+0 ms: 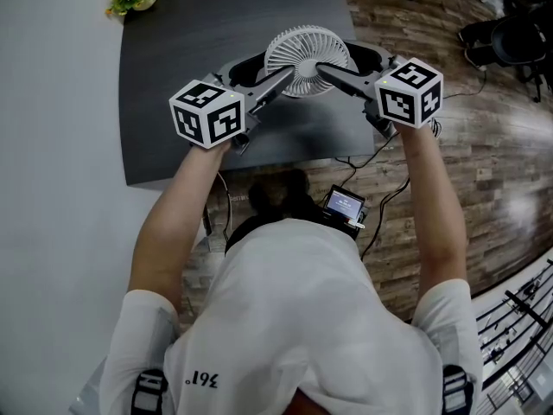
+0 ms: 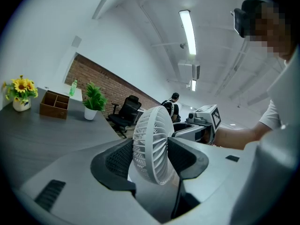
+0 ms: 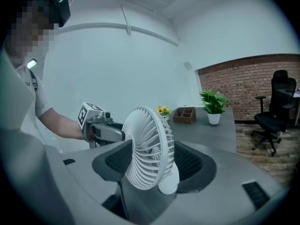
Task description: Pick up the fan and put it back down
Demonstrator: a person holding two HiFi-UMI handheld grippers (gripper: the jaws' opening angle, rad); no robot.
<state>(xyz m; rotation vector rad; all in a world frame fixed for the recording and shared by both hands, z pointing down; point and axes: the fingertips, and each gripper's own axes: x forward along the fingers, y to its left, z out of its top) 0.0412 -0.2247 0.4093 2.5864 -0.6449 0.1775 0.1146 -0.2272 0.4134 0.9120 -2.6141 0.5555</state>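
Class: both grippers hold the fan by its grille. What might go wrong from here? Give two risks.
1. The left gripper and right gripper each pinch the fan by its thin grille rim, not its base; it may flex or slip, so the fan could tilt or drop.
2. The fan looks close to the near edge of the table; set down short, it might tip onto the floor.

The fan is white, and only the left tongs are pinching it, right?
Not quite. The white fan is pinched by both pairs, not one: the left tongs and the right tongs each close on it. The head view shows them meeting at the fan from either side.
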